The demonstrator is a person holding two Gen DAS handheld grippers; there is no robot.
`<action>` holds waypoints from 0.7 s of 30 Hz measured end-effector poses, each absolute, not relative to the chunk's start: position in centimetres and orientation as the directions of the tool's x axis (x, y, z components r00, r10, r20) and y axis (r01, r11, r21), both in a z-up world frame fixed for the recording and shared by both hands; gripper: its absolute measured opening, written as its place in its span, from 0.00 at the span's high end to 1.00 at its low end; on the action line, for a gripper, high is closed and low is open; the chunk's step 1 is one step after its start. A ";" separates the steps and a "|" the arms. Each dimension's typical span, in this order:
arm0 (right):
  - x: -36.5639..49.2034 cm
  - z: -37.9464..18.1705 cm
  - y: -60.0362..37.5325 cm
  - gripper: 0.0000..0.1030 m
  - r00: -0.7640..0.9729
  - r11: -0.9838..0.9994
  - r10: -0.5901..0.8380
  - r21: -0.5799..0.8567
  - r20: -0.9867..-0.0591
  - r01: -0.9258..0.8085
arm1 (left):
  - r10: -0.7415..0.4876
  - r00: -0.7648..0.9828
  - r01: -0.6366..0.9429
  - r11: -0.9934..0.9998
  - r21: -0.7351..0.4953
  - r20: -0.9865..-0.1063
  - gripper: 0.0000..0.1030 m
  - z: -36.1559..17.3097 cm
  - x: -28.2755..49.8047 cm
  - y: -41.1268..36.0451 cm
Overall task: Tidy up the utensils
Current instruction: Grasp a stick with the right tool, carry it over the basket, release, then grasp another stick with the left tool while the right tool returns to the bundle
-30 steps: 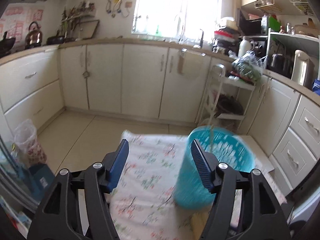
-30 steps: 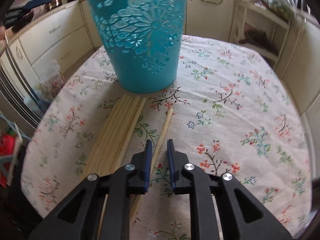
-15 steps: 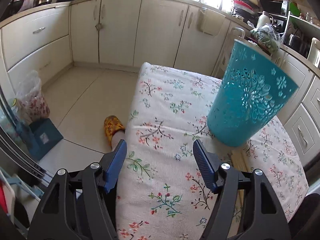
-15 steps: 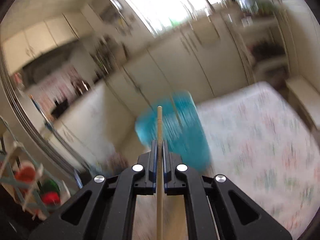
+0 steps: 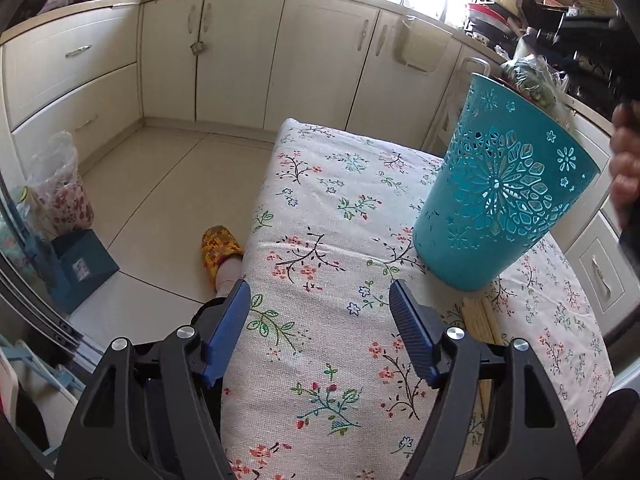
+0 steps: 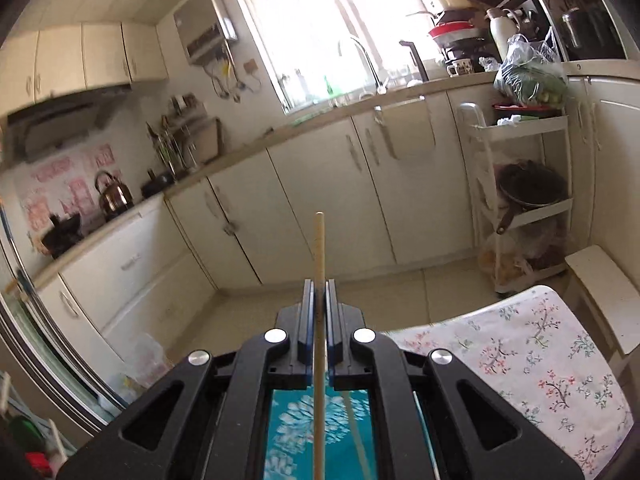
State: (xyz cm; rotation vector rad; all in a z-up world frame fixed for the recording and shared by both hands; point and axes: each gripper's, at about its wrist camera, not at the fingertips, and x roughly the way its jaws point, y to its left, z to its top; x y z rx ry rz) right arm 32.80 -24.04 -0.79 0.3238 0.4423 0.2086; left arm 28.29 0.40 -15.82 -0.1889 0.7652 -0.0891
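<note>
Table with a white floral-print cloth (image 5: 320, 216) fills the middle of the kitchen, cream cabinets (image 5: 240, 56) running along the walls behind it; a far corner of the same cloth shows in the right wrist view (image 6: 540, 360); tall teal plastic basket with cut-out flower pattern (image 5: 500, 196) stands on the cloth toward the right side, wider at the rim than the base; in the right wrist view its teal wall (image 6: 296, 432) shows directly under the tool; white slatted storage trolley (image 6: 524, 208) against the cabinets holds a dark pan and bagged greens on top; clear plastic bag with red print (image 5: 60, 188) sits on the tiled floor at left, a blue box just beside it; foot in a yellow knitted slipper (image 5: 220, 248) on the floor touching the table's left edge; left gripper (image 5: 320, 320) hovers over the near cloth, blue-padded jaws spread wide, nothing between them; right gripper (image 6: 319, 312) has jaws pinched tight on a single light wooden chopstick (image 6: 319, 264), the stick running straight through the clamp, tip pointing up and forward, lower end passing down over the basket; bundle of light wooden chopsticks (image 5: 478, 320) lies flat on the cloth just at the basket's base, partly hidden behind the left gripper's right finger; copper kettle (image 6: 114, 196) on the counter at far left.
</note>
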 end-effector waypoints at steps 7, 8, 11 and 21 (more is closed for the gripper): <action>30.6 -1.5 -24.1 0.90 0.856 0.932 0.294 0.328 -0.425 -0.158 | -0.144 0.719 0.006 0.979 -0.202 -0.680 0.31 -15.9 28.3 0.4; 29.6 -1.2 -24.2 0.90 0.857 0.932 0.300 0.322 -0.419 -0.169 | -0.143 0.717 0.004 0.980 -0.201 -0.682 0.31 -15.9 28.4 0.4; 25.9 -0.4 -24.9 0.88 0.867 0.923 0.315 0.338 -0.387 -0.184 | -0.140 0.716 -0.002 0.980 -0.201 -0.684 0.30 -16.0 28.4 0.5; 20.0 -13.6 -24.0 0.85 0.630 0.933 0.325 0.347 -0.705 -0.093 | -0.123 0.710 -0.010 0.983 -0.185 -0.694 0.28 -16.1 28.6 0.2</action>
